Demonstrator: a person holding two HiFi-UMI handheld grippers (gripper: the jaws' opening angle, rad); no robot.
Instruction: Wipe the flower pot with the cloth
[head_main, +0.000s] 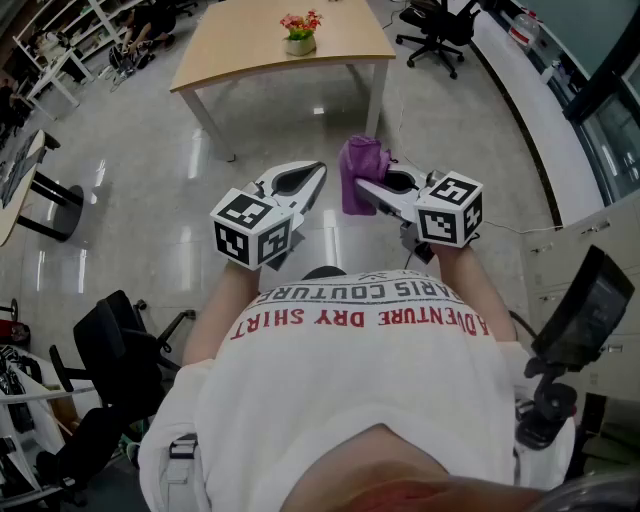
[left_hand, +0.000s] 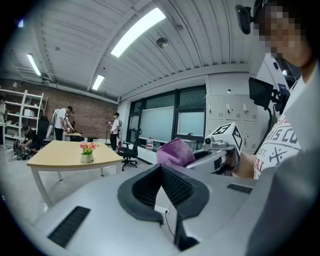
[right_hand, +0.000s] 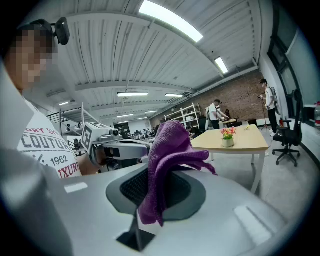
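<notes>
While I stand on the glossy floor, I hold two grippers out ahead of me, side by side, each carrying one black-and-white marker cube. Both point forward and tip a little below level, towards the one table (head_main: 250, 55) well ahead. My forearms are bare and reach straight out from my body.

My left gripper (head_main: 314, 176) has its jaws pressed together with nothing between them. My right gripper (head_main: 372, 186) is clamped on the one purple cloth (head_main: 361, 172), which bunches up above the jaws and hangs down in a fold beside them.

One flower pot (head_main: 300, 44) stands on the table, near its front edge. It is pale and holds pink and red blooms. It is well apart from both grippers and from the cloth.

My white shirt carries red lettering, "ADVENTURE DRY SHIRT", under a grey line that ends in "COUTURE". The right gripper view also shows "1962" on it.
</notes>
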